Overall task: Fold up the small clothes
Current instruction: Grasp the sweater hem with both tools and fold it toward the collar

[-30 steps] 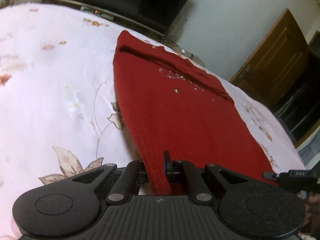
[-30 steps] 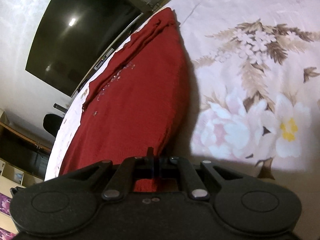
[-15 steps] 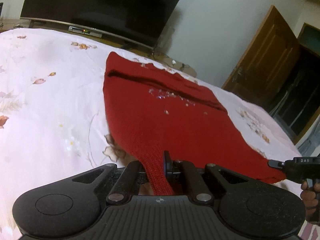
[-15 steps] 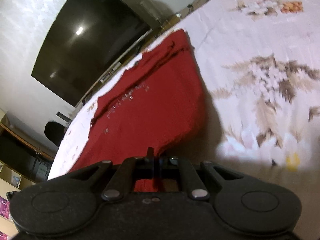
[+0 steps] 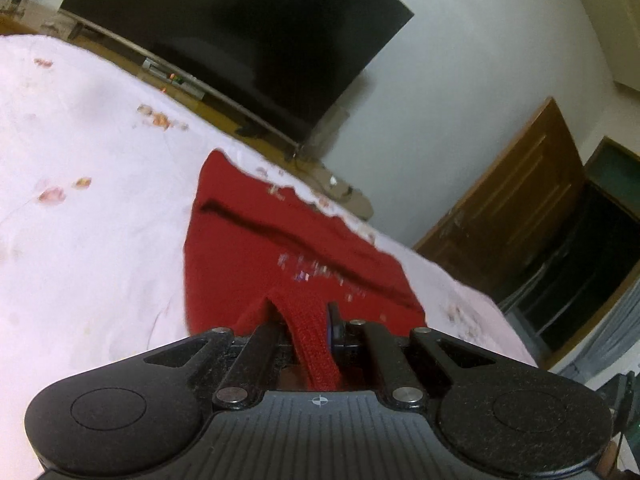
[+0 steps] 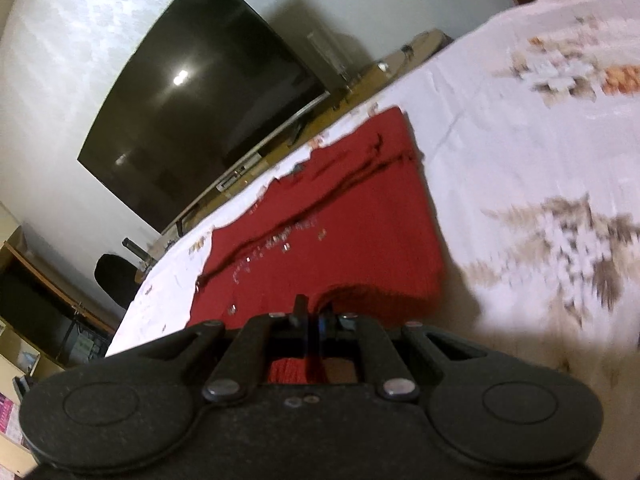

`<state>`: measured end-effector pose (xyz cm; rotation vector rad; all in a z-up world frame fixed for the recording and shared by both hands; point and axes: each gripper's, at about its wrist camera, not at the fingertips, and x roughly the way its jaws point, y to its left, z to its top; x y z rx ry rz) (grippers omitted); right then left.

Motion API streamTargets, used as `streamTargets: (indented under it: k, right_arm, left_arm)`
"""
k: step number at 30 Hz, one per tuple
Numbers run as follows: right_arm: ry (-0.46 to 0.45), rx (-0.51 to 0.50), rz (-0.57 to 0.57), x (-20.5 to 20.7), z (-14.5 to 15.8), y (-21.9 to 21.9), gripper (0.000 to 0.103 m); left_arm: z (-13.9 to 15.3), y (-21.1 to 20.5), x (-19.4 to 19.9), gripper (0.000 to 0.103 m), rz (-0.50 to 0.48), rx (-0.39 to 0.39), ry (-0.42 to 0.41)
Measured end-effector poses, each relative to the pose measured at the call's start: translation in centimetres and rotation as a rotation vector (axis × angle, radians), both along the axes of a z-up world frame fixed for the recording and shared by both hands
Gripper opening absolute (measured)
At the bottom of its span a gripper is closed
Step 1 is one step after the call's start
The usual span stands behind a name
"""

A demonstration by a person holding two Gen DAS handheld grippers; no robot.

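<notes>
A small red knitted garment with shiny sequins lies on a floral bedsheet. My left gripper is shut on its ribbed near hem and holds that corner lifted above the bed. In the right wrist view the same garment stretches away toward the bed's far edge. My right gripper is shut on the other near corner, which curls up over the fingers. The far part of the garment rests flat on the sheet.
A large dark television stands on a low wooden stand beyond the bed. A brown door is at the right. A dark chair and shelves stand at the left in the right wrist view.
Both grippers have risen and carried the near hem forward over the garment, so the visible red area has shortened. Both views now tilt up toward the television.
</notes>
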<state>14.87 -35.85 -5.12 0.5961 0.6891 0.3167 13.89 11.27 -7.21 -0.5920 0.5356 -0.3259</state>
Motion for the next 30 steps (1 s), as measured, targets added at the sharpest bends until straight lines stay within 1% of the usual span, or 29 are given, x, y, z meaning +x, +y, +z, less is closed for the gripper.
streamTargets:
  k: [7, 14, 18, 23, 30]
  right_arm:
    - [-0.078, -0.042, 0.01, 2.7, 2.1, 0.1, 0.005]
    - [-0.144, -0.074, 0.03, 8.2, 4.1, -0.1, 0.005]
    - [-0.172, -0.078, 0.039, 11.9, 4.8, -0.2, 0.005]
    - [-0.179, -0.083, 0.044, 16.1, 4.3, -0.6, 0.005]
    - [-0.159, -0.078, 0.057, 21.8, 2.2, -1.0, 0.005]
  left_arm:
    - [2.1, -0.8, 4.3, 0.004, 0.0, 0.027, -0.06]
    - [4.5, -1.0, 10.0, 0.004, -0.007, 0.076, -0.098]
    - [4.7, -1.2, 13.6, 0.004, -0.002, 0.086, -0.1]
    - [4.1, -1.8, 17.5, 0.004, 0.001, 0.108, -0.082]
    - [2.7, -2.5, 23.4, 0.004, -0.007, 0.146, -0.062]
